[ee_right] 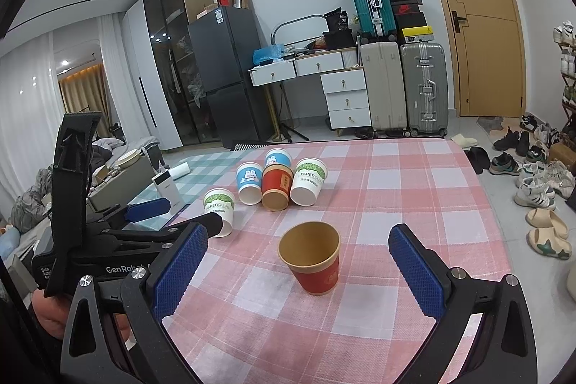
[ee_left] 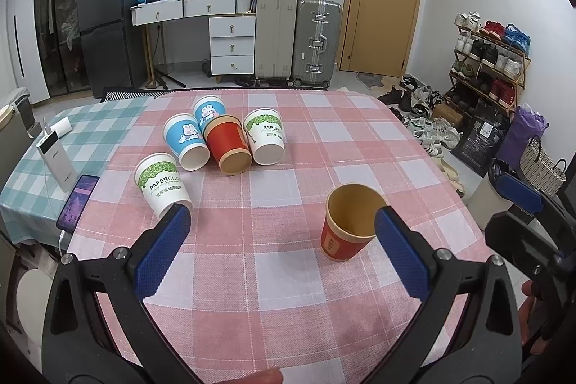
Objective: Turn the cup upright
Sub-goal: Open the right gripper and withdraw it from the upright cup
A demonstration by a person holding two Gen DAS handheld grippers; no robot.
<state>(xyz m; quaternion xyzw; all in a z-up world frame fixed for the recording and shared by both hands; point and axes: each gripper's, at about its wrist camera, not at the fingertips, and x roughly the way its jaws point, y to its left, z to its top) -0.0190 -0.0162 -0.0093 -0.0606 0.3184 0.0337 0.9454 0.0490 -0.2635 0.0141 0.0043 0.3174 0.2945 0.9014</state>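
Note:
A red paper cup [ee_left: 345, 240] stands upright, mouth up, on the pink checked tablecloth [ee_left: 273, 276]. Beyond it, several cups lie on their sides with mouths toward me: a green-and-white cup [ee_left: 162, 186], two blue bunny cups [ee_left: 185, 141] [ee_left: 208, 110], a red cup [ee_left: 226, 144] and another green-and-white cup [ee_left: 264, 139]. My left gripper [ee_left: 281, 211] is open and holds nothing; its right finger overlaps the upright cup. In the right wrist view my right gripper [ee_right: 298, 231] is open, and the upright red cup [ee_right: 316, 269] stands free between and just ahead of its fingers.
A white power bank [ee_left: 57, 161] and a phone [ee_left: 77, 200] lie on the teal checked cloth at the left. The table's right edge [ee_right: 493, 222] drops to a floor with several shoes [ee_right: 536, 193]. The left gripper [ee_right: 147, 207] shows in the right wrist view.

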